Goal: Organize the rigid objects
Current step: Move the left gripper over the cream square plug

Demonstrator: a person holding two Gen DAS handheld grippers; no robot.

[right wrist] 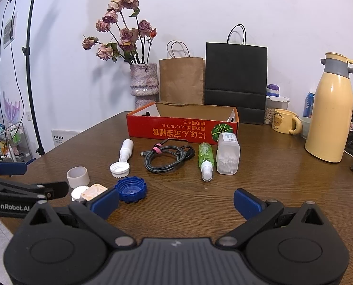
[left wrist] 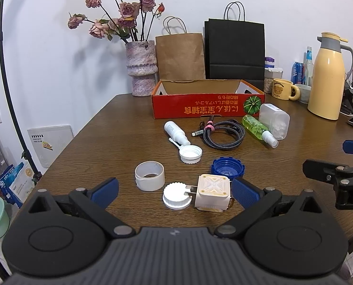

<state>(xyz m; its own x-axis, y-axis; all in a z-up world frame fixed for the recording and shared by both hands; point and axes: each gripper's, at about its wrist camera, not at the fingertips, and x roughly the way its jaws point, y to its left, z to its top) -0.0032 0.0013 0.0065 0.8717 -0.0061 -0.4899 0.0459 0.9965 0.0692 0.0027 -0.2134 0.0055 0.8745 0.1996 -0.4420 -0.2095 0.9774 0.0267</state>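
My left gripper [left wrist: 175, 191] is open low over the table, with a cream plug charger [left wrist: 213, 193] and a white ribbed cap [left wrist: 176, 198] between its fingers; the right pad [left wrist: 245, 192] is close beside the charger. A white tape roll [left wrist: 150, 175] and a blue cap [left wrist: 227, 166] lie just beyond. My right gripper [right wrist: 176, 203] is open over bare table, with the blue cap [right wrist: 131, 188] near its left finger. Farther off lie a white bottle [right wrist: 126, 150], a coiled cable [right wrist: 167, 158], a green spray bottle [right wrist: 206, 160] and a swab box [right wrist: 227, 156].
An open red cardboard box [left wrist: 207, 102] stands behind the objects. Behind it are a vase of flowers [left wrist: 142, 68] and two paper bags. A yellow jug [left wrist: 327, 78], a mug [left wrist: 282, 89] and a phone occupy the right side. The table's edge runs along the left.
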